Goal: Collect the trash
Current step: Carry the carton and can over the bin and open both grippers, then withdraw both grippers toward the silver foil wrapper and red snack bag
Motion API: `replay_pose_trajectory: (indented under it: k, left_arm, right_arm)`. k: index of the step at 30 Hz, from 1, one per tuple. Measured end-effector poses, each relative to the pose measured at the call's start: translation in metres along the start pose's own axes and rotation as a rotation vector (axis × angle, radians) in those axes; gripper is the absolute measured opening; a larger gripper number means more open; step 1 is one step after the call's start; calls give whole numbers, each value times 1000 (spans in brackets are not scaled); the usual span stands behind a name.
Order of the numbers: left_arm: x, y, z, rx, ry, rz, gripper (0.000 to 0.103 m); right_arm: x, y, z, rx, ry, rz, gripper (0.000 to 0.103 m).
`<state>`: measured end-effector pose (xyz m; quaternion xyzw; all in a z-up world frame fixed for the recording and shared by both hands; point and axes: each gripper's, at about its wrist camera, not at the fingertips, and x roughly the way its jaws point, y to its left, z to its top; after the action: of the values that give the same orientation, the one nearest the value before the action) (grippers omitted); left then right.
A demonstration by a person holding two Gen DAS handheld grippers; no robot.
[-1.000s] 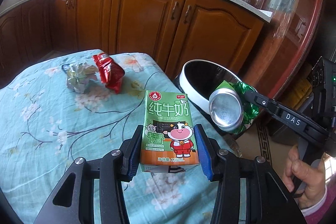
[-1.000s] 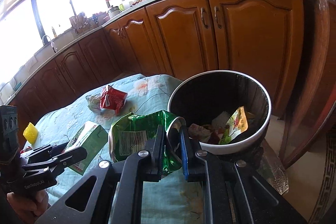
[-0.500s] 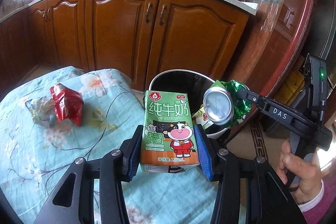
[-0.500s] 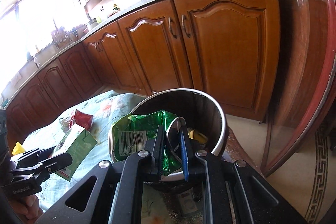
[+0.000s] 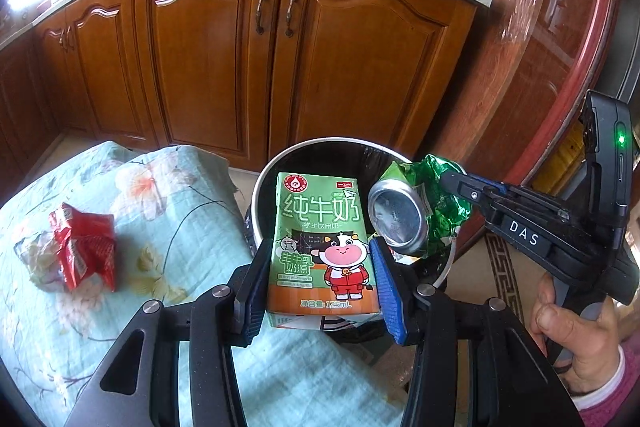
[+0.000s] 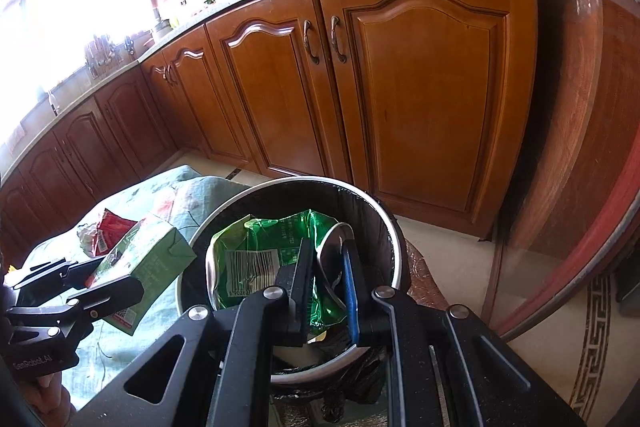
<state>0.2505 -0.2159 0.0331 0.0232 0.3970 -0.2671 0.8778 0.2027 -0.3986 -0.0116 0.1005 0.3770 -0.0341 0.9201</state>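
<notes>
Green milk carton (image 5: 320, 239) upright; crushed can (image 5: 398, 217) in green wrapper (image 5: 442, 211), apparently above the bin (image 5: 264, 183).

The milk carton (image 5: 323, 239) says "纯牛奶" and "125mL". The right hand-held gripper (image 5: 448, 183) says "DAS".

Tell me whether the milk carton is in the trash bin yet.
Not yet: the milk carton is upright, clamped in the left gripper, above the trash bin rim.
</notes>
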Motion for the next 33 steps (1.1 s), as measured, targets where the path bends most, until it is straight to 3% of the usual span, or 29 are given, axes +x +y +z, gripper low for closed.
replay_pose_trajectory:
  k: [16, 21, 24, 31, 33]
  left_arm:
    - [47, -9, 14, 12, 77, 19, 47]
    - [37, -11, 13, -2, 49, 23, 64]
    - [26, -4, 4, -23, 30, 17, 65]
    - [-17, 29, -31, -133, -23, 9, 69]
    - [-30, 41, -44, -169, -34, 15, 69]
  right_arm:
    - [31, -7, 10, -36, 61, -14, 14]
    - [32, -9, 9, -7, 64, 22, 25]
    - [25, -9, 7, 11, 52, 43, 31]
    - [1, 2, -4, 51, 2, 117, 69]
    - [-6, 11, -9, 54, -11, 136, 72]
